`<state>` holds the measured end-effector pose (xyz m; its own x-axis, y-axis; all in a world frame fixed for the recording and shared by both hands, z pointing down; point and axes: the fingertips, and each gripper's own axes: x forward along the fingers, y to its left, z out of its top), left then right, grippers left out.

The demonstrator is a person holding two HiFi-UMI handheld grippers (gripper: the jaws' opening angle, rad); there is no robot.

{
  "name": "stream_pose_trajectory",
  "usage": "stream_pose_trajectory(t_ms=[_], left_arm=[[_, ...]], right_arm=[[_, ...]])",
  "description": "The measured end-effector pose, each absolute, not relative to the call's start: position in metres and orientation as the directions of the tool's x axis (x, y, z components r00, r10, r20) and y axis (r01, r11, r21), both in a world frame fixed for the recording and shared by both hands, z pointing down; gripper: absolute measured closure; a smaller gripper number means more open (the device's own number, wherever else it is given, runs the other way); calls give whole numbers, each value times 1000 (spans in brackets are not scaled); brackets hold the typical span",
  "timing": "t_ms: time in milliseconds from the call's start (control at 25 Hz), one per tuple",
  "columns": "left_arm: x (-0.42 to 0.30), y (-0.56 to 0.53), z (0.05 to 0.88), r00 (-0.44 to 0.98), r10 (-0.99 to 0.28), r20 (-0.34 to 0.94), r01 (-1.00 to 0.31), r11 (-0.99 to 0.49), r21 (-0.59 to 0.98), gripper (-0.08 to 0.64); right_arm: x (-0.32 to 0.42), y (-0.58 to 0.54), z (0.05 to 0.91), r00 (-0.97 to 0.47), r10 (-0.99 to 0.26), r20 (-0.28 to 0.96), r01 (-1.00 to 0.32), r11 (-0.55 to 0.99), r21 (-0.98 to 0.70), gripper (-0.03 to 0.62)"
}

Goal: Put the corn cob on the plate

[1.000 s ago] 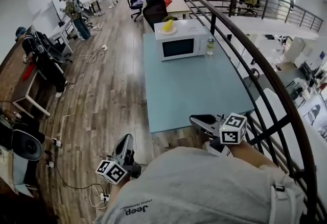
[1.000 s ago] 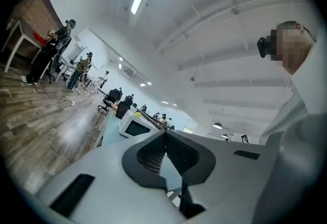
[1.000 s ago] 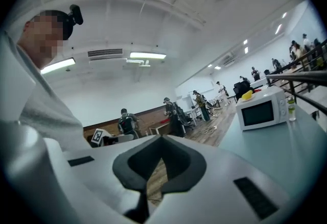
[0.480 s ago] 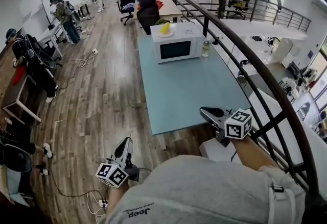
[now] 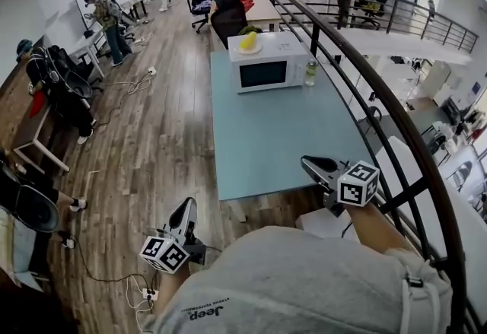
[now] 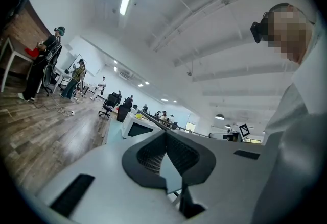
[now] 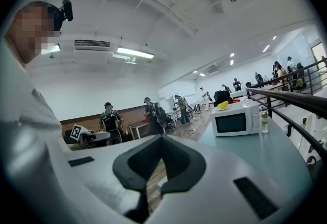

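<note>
Wooden floor is seen under the left gripper [image 5: 187, 208], held low beside the body, jaws pressed together on nothing; the teal table [image 5: 281, 135] is stretched ahead; at its far end the yellow cob [image 5: 249, 39] is seen lying on a plate [image 5: 258, 49] atop the microwave [image 5: 268, 66], as the task wants, though by whom cannot be told; the right gripper [image 5: 308, 163] is carried over the near table edge, jaws likewise closed and empty, presumably because nothing lies within reach.

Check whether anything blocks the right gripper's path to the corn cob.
Nothing visible does. Only bare table lies between the right gripper and the microwave, where the corn cob lies on top, on a plate.
</note>
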<state>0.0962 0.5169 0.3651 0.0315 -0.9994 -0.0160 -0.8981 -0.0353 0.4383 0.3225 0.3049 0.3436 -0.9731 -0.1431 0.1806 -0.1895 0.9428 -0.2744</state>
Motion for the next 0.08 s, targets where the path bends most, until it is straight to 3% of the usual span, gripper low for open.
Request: stream_pose_trajectory(t_ms=[80], left_arm=[[113, 501, 361, 33, -999, -22, -899, -39, 437, 541]], right_arm=[[337, 290, 341, -973, -141, 181, -186, 945, -268, 578]])
